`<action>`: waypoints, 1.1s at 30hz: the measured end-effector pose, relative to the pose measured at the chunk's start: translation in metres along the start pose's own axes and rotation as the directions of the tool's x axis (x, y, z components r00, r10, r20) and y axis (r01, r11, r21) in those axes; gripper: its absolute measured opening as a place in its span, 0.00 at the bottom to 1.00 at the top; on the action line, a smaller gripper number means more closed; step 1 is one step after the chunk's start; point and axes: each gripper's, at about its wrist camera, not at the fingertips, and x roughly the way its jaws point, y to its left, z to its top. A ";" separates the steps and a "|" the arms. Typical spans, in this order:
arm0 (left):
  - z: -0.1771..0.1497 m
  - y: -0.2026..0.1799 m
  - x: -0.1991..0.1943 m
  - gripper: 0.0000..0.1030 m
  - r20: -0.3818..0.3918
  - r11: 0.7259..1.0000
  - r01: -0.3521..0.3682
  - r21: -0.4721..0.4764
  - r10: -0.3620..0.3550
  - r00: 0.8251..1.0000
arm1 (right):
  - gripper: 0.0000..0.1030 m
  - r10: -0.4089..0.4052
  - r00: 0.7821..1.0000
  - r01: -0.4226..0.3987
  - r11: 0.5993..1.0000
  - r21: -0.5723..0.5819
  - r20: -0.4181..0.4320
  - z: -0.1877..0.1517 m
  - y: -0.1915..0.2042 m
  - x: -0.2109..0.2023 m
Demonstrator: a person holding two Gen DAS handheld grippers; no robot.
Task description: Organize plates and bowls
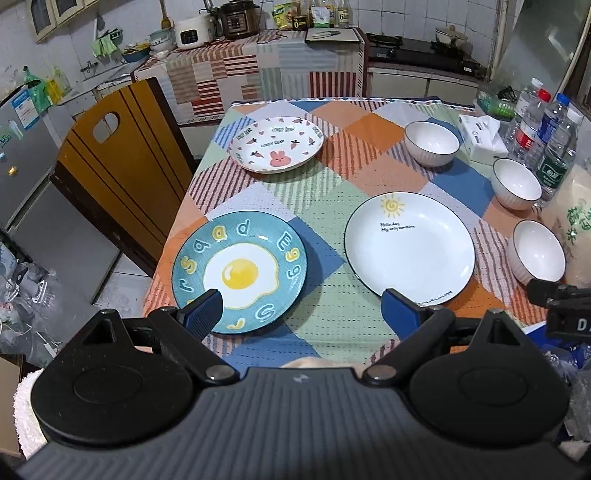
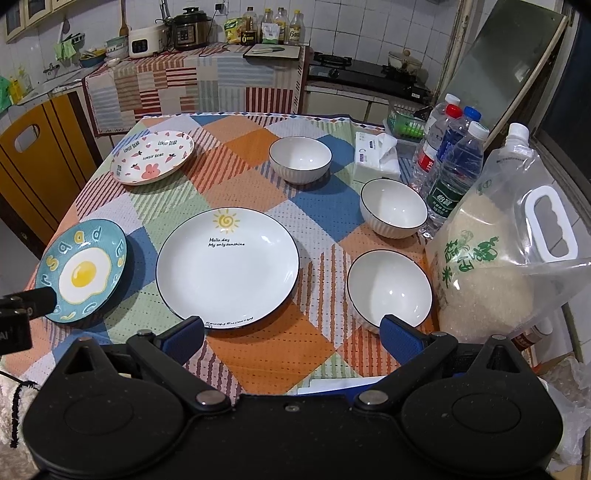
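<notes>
Three plates lie on the checked tablecloth (image 1: 317, 192): a teal fried-egg plate (image 1: 240, 271) (image 2: 83, 271) near left, a white sun plate (image 1: 410, 247) (image 2: 227, 267) near the middle, and a pink rabbit plate (image 1: 276, 144) (image 2: 152, 157) at the far left. Three white ribbed bowls stand along the right: far (image 1: 431, 143) (image 2: 300, 159), middle (image 1: 516, 183) (image 2: 393, 208), near (image 1: 538, 252) (image 2: 389, 288). My left gripper (image 1: 301, 312) is open above the near edge between the egg and sun plates. My right gripper (image 2: 293, 338) is open between the sun plate and the near bowl.
A big bag of rice (image 2: 495, 266), several water bottles (image 2: 452, 170) and a tissue pack (image 2: 375, 157) crowd the table's right side. A wooden chair (image 1: 110, 166) stands at the left. A kitchen counter with cookers (image 2: 184, 27) and a stove (image 2: 365, 75) lies behind.
</notes>
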 end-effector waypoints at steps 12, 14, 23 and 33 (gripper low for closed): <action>-0.007 -0.002 0.005 0.91 -0.006 1.000 0.016 0.018 -0.016 1.000 | 0.99 -0.005 1.000 0.006 1.000 -0.004 0.025 -0.002 0.000 0.000; -0.008 -0.002 0.006 0.91 -0.011 1.000 0.023 0.011 -0.023 1.000 | 0.99 -0.007 1.000 0.007 1.000 -0.006 0.025 -0.002 0.000 0.000; -0.010 -0.002 0.006 0.91 -0.014 0.998 0.058 -0.002 -0.058 0.998 | 0.99 -0.018 0.999 0.018 1.000 -0.015 0.033 -0.003 0.002 0.002; -0.010 0.000 0.006 0.90 -0.022 0.996 0.082 -0.016 -0.082 0.996 | 0.99 -0.023 0.999 0.024 0.999 -0.023 0.030 -0.004 0.002 0.004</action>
